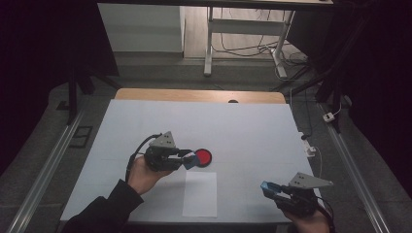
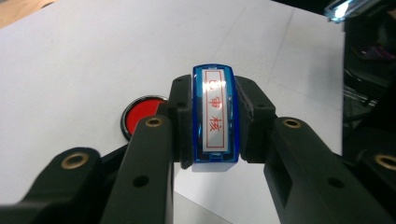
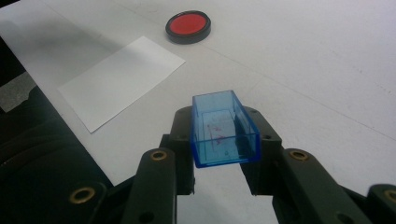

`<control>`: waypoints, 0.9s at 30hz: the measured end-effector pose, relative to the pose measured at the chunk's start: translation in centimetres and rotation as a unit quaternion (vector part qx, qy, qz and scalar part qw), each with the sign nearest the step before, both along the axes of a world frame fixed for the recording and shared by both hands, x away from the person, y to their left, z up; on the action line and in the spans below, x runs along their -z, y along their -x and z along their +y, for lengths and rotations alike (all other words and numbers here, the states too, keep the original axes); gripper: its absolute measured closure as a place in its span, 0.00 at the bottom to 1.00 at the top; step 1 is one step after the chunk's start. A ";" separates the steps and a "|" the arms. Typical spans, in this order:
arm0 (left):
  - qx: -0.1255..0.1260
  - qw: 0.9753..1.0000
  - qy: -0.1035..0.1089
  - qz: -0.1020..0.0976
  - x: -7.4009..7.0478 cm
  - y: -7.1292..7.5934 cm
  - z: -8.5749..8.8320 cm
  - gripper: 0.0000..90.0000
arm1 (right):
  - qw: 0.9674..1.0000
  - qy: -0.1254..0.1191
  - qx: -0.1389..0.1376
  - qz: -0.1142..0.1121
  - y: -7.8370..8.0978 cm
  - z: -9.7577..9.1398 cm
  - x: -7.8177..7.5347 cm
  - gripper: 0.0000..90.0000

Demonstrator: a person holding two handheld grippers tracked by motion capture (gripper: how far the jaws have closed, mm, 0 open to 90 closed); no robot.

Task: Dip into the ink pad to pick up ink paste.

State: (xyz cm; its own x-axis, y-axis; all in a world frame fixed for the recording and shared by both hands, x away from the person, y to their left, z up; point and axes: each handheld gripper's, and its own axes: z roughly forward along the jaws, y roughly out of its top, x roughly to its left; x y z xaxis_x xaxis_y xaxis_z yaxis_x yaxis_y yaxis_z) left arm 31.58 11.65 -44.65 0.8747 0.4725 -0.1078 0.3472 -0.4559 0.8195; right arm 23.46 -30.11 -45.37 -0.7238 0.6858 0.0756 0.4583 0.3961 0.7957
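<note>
**Inking the stamp without making a mess: where I'm at**

Working left to right across the white table [image 1: 145,121].

My left gripper [image 1: 187,158] has its jaws closed snug on the blue translucent plastic rectangular stamp with the red-character label [image 2: 215,116], gripping it by the two long sides. In the high view it sits just left of the round black-rimmed red ink pad [image 1: 203,157], which lies around the middle of the table. I can't tell whether the stamp is touching the pad or just hanging beside it. My guess is inking comes next. For that I'd bring the stamp face square over the red, go straight down, press evenly and lift straight off. Tilt it and one end gets ink while the other stays dry.

Next along, the plain white rectangular sheet of paper [image 1: 200,194] lies flat toward the near edge, just in front of the pad. That's presumably where the print lands. It's loose, so I'd lift off vertically or it may come up with the stamp.

Over by the near right corner, my right gripper [image 1: 273,190] is clamped on the blue clear plastic open-topped stamp cap [image 3: 223,130], held above the table. Best parked there, well away from the ink.
</note>
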 end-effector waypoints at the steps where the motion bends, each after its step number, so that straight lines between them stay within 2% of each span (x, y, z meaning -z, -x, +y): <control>1: -0.002 1.000 -0.002 0.001 0.0 -0.2 0.0 0.78 | 1.000 -0.002 -0.001 0.000 0.0 0.0 0.0 0.76; 7: -0.014 1.000 -0.010 0.014 0.2 -1.3 -0.6 0.78 | 1.000 0.002 0.000 0.000 0.1 -0.2 -0.1 0.76; 14: -0.023 0.999 -0.033 0.021 1.0 -2.7 -1.5 0.78 | 1.000 0.000 0.001 -0.001 0.2 -0.2 0.0 0.76; 23: -0.039 0.998 -0.040 0.033 2.1 -4.4 -2.3 0.78 | 1.000 0.004 -0.003 0.002 0.1 -0.2 0.0 0.76; 27: -0.038 0.998 -0.047 0.031 2.3 -4.8 -2.9 0.78 | 1.000 0.004 -0.002 0.002 0.1 -0.2 0.0 0.75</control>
